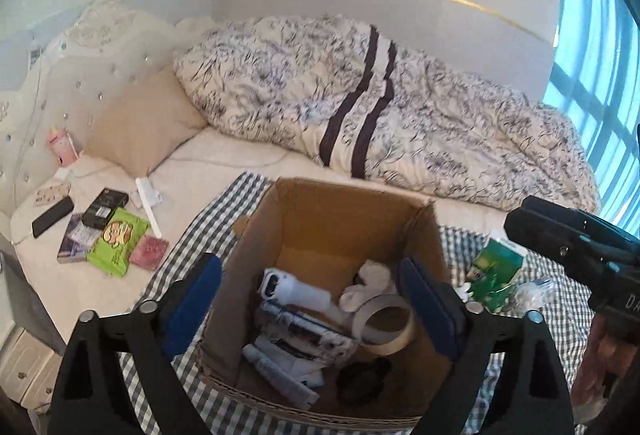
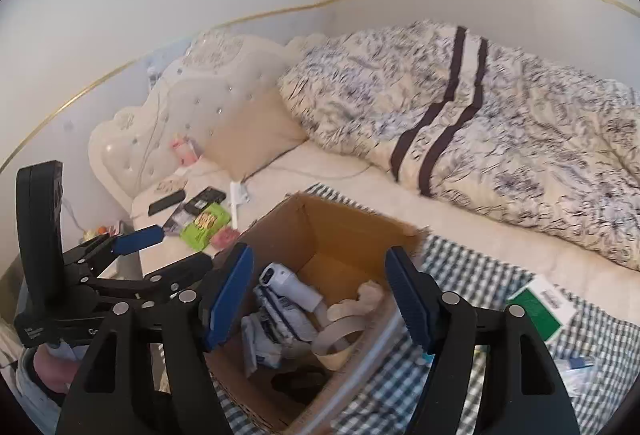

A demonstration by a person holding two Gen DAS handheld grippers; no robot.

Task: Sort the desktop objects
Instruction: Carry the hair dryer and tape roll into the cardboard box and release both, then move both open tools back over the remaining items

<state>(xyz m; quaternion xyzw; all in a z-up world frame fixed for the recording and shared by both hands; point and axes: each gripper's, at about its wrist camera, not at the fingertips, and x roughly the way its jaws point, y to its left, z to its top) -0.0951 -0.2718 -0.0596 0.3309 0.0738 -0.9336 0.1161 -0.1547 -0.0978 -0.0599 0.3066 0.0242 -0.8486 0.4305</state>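
A: Left tool (image 1: 316, 299) state?
B: Spread wide, nothing held, poised over open cardboard box (image 1: 352, 211) on checked cloth (image 1: 216, 219) on bed (image 1: 224, 159).
A: Right tool (image 2: 320, 295)?
B: Also spread wide, nothing held, above same box.
A: Box contents?
B: Tape roll (image 1: 386, 323), white device (image 1: 288, 287), plush toy (image 1: 370, 281), printed packs, something black near front.
A: Outside the box?
B: Green carton (image 1: 496, 267) on cloth just right of box. Lime-green pack (image 1: 116, 241), pink pad (image 1: 149, 251), black box (image 1: 105, 207), phone (image 1: 53, 217) grouped on sheet, well left.
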